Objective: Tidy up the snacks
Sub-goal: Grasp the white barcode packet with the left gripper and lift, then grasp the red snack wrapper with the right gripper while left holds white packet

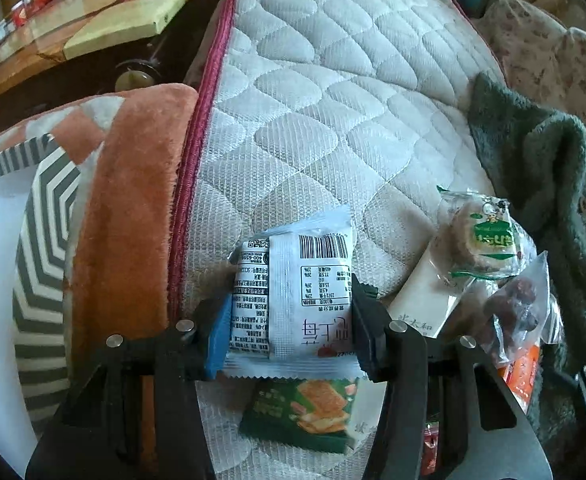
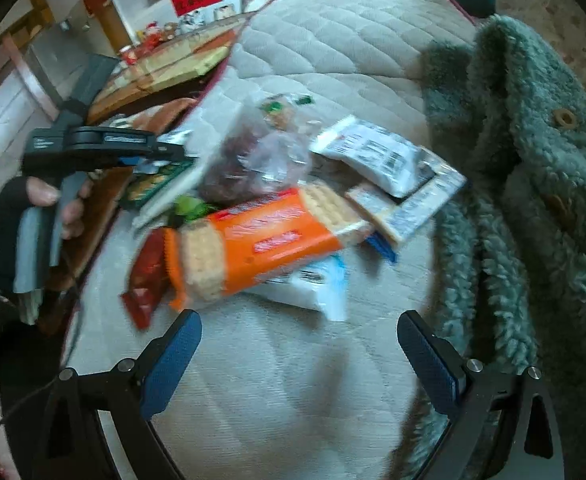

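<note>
My left gripper is shut on a white snack packet with a barcode, held above the quilted mattress. Under it lies a green cracker packet. To its right lie a clear-wrapped cake with a green label, a white packet and a bag of dark red dates. My right gripper is open and empty, just short of a snack pile: a long orange cracker pack, a red packet, the dates bag and white packets. The left gripper shows at that view's left.
A fluffy green coat lies along the right of the pile. An orange and striped cushion sits left of the mattress's red edge. A low table with boxes stands beyond it.
</note>
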### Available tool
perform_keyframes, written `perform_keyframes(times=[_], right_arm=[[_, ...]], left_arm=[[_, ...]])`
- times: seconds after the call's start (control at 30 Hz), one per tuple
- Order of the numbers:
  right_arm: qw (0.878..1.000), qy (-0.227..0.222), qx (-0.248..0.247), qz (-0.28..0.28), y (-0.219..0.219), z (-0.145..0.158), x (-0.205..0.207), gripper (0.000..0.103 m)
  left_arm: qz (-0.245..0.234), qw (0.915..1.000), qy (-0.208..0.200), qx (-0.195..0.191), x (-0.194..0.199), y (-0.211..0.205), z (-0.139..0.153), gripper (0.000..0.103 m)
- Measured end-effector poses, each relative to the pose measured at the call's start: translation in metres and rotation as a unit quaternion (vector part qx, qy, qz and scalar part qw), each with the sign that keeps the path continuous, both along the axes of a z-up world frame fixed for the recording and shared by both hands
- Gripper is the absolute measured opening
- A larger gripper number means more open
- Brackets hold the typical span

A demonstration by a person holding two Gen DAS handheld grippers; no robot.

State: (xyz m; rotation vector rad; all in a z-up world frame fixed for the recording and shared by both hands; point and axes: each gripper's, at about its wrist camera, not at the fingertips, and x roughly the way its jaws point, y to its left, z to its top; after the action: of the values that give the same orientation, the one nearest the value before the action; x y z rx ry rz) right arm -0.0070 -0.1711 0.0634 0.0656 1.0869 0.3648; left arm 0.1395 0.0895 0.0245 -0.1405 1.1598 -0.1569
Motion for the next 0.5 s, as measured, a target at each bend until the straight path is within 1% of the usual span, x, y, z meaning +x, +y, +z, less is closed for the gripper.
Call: perform_keyframes(times=[0.1,0.13,0.2,0.23,0.33,0.37,0.43,0.5], right_arm=[[0.998,0.016,0.059,0.034,0.016,0.005,-0.004,0.099],[0.995,0.027,0.085,0.049,0.025,0.005,-0.006,0.099],[0.991,0.041,0.107,0.064,0.039,0.003,-0.007,0.099],[0.99,0.047,0.108,0.071,0.049,0.001,-0.007,0.098],[0.992,0.047,0.088,0.074,0.069,-0.003,-0.004,0.094],[0.993,0.048,0.084,0.069,0.072,-0.006,-0.001,0.092],[0.993,0.058,0.081,0.056,0.08,-0.012,0.01,0.091],[0.993,0.069,0.077,0.048,0.087,-0.018,0.017,0.086]], left_arm=[[0.019,0.9998,-0.008,-0.004,-0.012,0.004,0.007,0.05],[0.025,0.9996,-0.012,-0.007,-0.017,0.006,0.011,0.05],[0.038,0.999,-0.024,-0.007,-0.032,0.011,0.021,0.05],[0.043,0.9986,-0.03,-0.005,-0.041,0.013,0.026,0.05],[0.056,0.9978,-0.036,0.004,-0.065,0.018,0.037,0.05],[0.061,0.9974,-0.038,0.007,-0.074,0.02,0.04,0.05],[0.075,0.9962,-0.045,0.003,-0.093,0.026,0.046,0.05],[0.083,0.995,-0.054,0.011,-0.108,0.029,0.05,0.05]])
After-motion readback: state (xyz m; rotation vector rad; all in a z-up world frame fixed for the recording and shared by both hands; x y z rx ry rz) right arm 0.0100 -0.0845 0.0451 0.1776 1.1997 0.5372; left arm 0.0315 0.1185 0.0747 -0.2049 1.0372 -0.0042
